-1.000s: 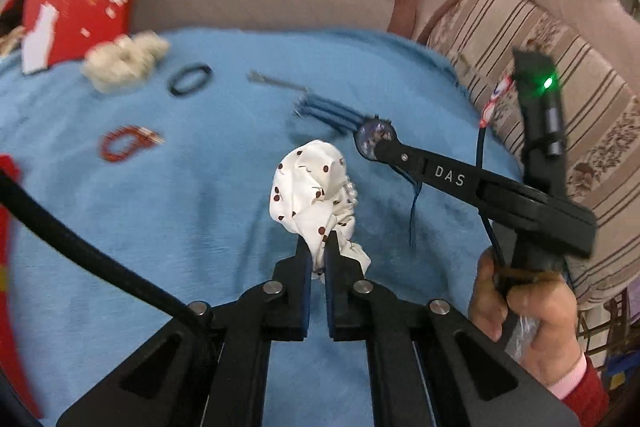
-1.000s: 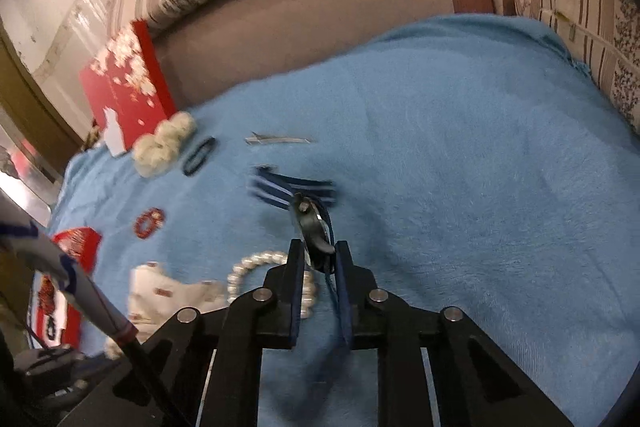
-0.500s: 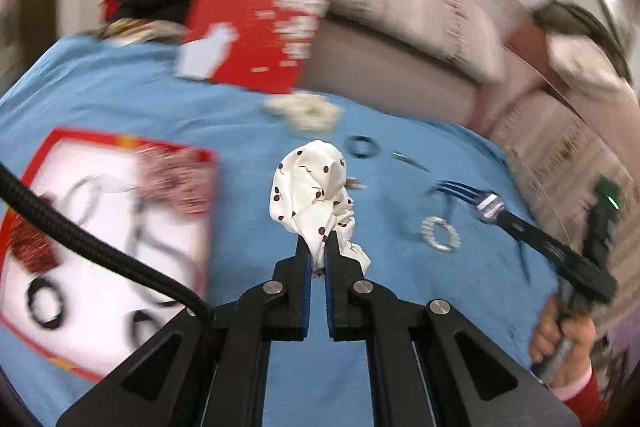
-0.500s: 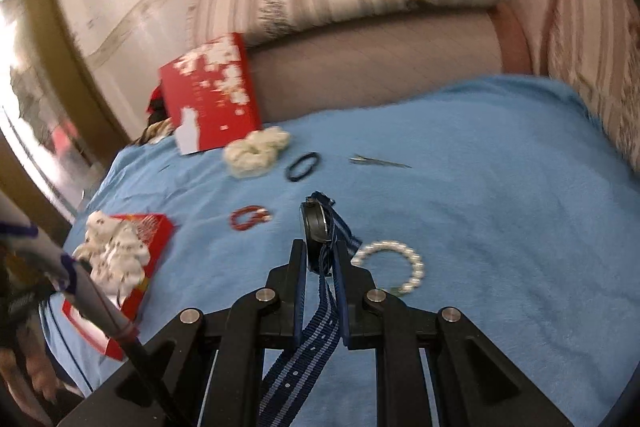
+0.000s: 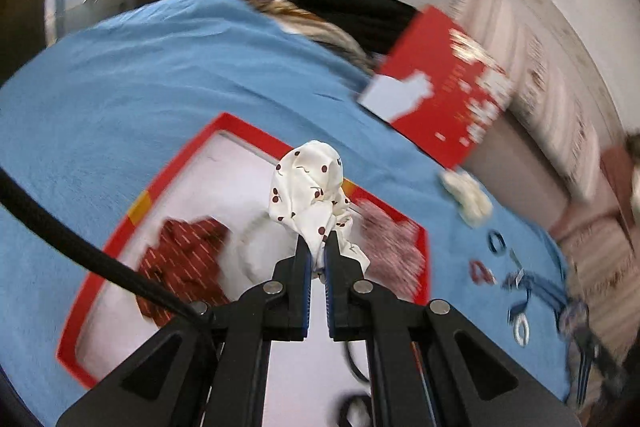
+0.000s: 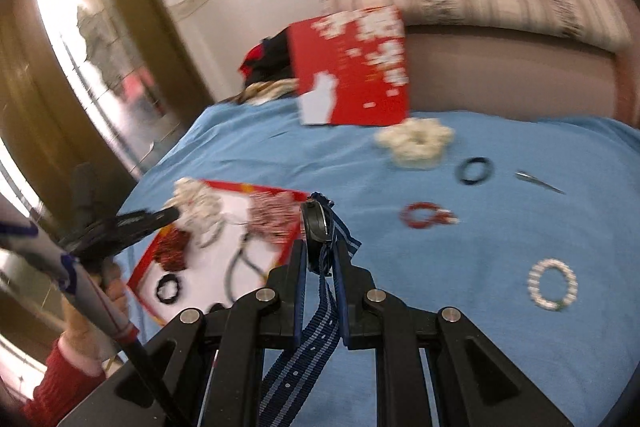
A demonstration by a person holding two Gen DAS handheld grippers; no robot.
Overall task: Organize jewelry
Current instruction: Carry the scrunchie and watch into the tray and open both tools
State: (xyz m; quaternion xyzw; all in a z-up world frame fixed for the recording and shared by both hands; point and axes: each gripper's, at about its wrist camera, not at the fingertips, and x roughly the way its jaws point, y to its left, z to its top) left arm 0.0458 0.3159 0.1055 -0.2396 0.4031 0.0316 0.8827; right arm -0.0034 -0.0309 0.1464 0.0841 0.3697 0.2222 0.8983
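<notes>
My left gripper (image 5: 316, 251) is shut on a white scrunchie with dark red dots (image 5: 310, 193), held above the red-rimmed white tray (image 5: 176, 167). A dark red scrunchie (image 5: 184, 259) and a pink one (image 5: 390, 247) lie in that tray. My right gripper (image 6: 320, 251) is shut on a watch with a dark face and blue striped strap (image 6: 316, 227); the strap hangs down between the fingers. From the right wrist view the tray (image 6: 264, 193) lies left of the watch, with the left gripper (image 6: 132, 223) over it.
On the blue blanket (image 6: 440, 307) lie a cream scrunchie (image 6: 416, 143), a black hair tie (image 6: 474, 171), a metal clip (image 6: 540, 183), a red bracelet (image 6: 426, 217) and a pearl bracelet (image 6: 552, 285). A red box lid (image 6: 352, 67) leans against the striped sofa back.
Both grippers have swung left with their loads. The left one now holds the dotted scrunchie over the tray; the right one has lifted the watch off the blanket.
</notes>
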